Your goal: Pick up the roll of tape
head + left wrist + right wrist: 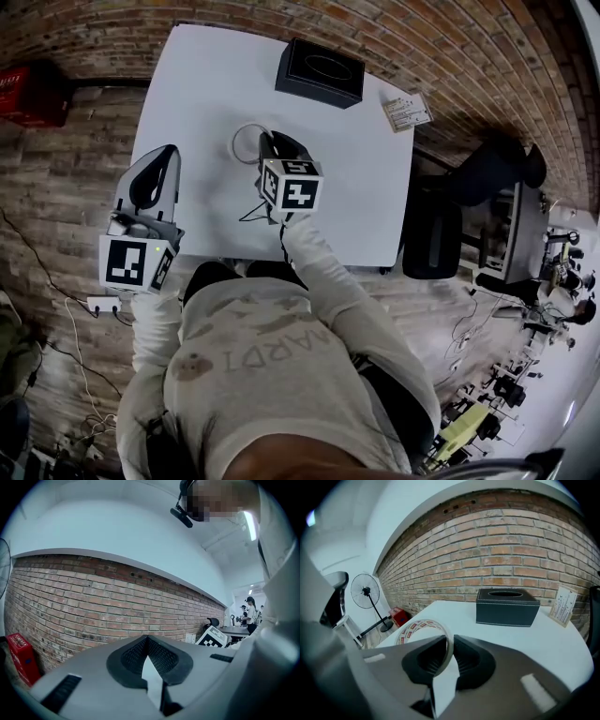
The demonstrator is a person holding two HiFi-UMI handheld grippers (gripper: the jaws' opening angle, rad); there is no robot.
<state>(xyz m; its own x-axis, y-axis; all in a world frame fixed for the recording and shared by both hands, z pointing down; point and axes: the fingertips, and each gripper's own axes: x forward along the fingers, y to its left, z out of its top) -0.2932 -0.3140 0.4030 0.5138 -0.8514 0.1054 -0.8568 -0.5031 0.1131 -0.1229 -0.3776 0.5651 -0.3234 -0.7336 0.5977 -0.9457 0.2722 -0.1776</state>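
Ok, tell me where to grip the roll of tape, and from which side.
Take the roll of tape by its thin wall, one pad inside the hollow ring, one outside, coming from its near edge. The right tongs are shut on it that way.

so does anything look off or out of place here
Nothing stands out. The roll of tape is tilted, one side of its ring pinched in the jaws of the right gripper; that's just the grip. The black box and card stand upright on the table; nothing spilled.
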